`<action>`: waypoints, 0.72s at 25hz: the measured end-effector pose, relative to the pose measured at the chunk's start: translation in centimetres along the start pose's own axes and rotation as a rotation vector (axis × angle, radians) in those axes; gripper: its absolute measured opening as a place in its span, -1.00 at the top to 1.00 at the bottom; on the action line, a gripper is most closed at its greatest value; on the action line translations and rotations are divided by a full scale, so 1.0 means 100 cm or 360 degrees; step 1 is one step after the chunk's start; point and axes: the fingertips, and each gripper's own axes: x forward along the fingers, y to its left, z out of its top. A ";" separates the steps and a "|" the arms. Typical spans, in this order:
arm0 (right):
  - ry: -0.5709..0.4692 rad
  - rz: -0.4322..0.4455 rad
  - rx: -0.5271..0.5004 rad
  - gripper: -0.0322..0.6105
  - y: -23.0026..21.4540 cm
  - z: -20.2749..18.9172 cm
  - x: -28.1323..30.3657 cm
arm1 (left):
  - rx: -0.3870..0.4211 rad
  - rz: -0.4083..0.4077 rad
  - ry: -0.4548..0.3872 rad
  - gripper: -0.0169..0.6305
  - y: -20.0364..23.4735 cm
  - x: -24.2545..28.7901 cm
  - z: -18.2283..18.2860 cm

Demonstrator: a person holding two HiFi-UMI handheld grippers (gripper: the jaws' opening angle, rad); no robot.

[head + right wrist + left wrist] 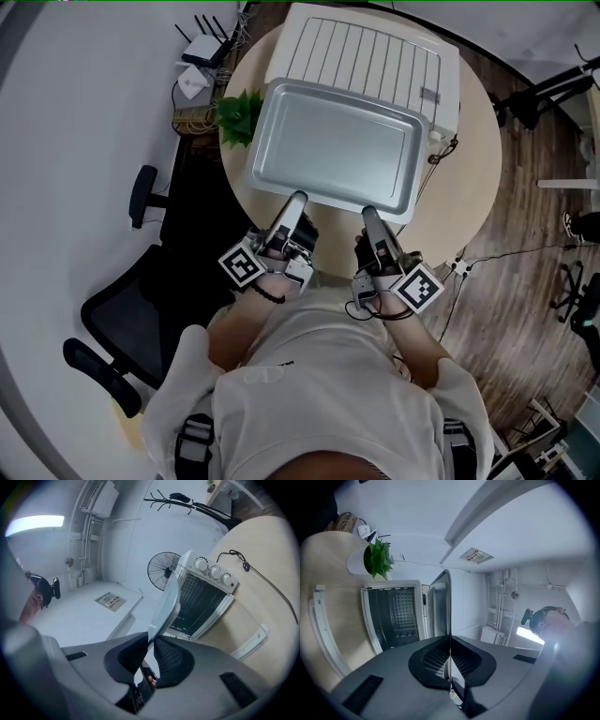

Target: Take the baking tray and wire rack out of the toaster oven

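The tray (333, 150) hung clear of the desk (478, 164), straight ahead of both sets of jaws. The left gripper (295, 199) had its jaws almost together, pinching the near rim. The right gripper (368, 214) had its jaws narrow, clamped on the same rim further along. Beyond the jaws stood the oven (375, 52) with its door (321, 620) folded down open. The step in hand appeared to be carrying the tray away to set it down. Because both grips sat on one edge, the far edge was unsupported. The sound method was therefore to hold both grippers at equal height, move them as a pair without rolling either wrist, pass clear of the door, and slacken neither grip until the tray lay flat on bare desk. A grid showed inside the oven cavity. Whether it was the rack could not be told, though the rack probably remained to be removed. Count: one tray, one oven, one door, three knobs (214, 572), one plant (242, 117), one desk, two grippers.
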 end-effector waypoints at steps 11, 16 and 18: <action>-0.0111 -0.0052 0.0035 0.79 -0.025 0.065 0.045 | 0.0002 -0.0023 -0.0038 0.93 0.028 0.075 0.012; -0.0142 -0.0082 0.0038 0.78 -0.038 0.092 0.065 | -0.0009 0.0011 -0.0059 0.92 0.044 0.106 0.018; -0.0153 -0.0096 0.0032 0.78 -0.043 0.102 0.072 | -0.0014 0.0025 -0.0068 0.92 0.049 0.117 0.019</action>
